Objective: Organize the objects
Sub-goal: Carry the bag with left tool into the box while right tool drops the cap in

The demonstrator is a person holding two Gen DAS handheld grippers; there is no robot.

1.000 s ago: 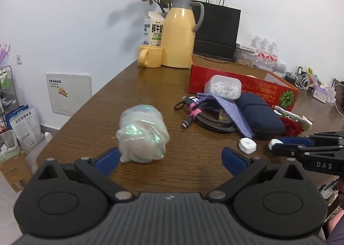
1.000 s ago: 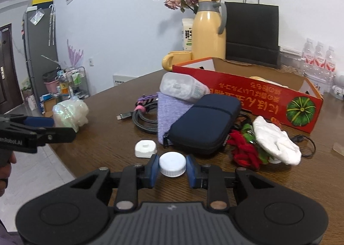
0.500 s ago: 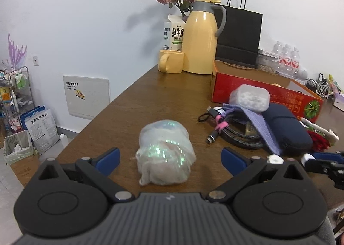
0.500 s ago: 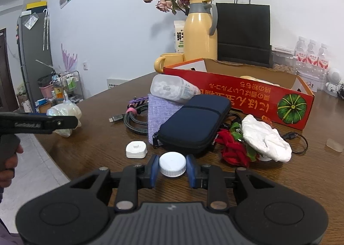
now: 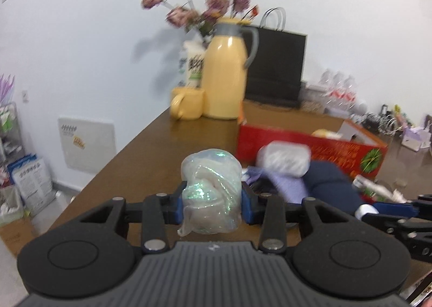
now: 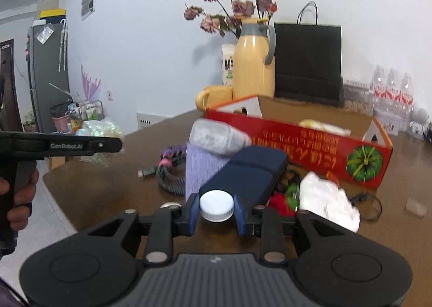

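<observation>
while the long brown wooden table [image 5: 172,142] carries nearly everything, the open red cardboard box with a green pumpkin print [image 6: 310,142] lies across its middle, most likely the bin the loose things are meant for, with something pale already inside. behind it, against the wall, stand a black paper bag [image 6: 307,58] and a tall yellow jug with a grey handle [image 5: 224,77], apparently out of the sorting. in front of the box lies a heap: a dark blue zipped case [image 6: 245,172], a lilac knitted cloth [image 6: 201,169] under it, a cloudy plastic tub [image 6: 216,138] leaning on top, and a coiled grey cable [image 6: 168,172] beside them.

the left gripper [image 5: 211,200] points toward the box, and its jaws are closing on a crumpled iridescent clear plastic bag [image 5: 210,193], which sits between the blue pads and bulges above them, already lifted off the table in the right wrist view. soft as it looks, it probably needs a tighter squeeze to stay put.

the right gripper [image 6: 216,211] holds its jaws narrow on a small white ribbed bottle cap [image 6: 216,205], carried low near the table's front edge, seemingly waiting its turn for the box.
</observation>
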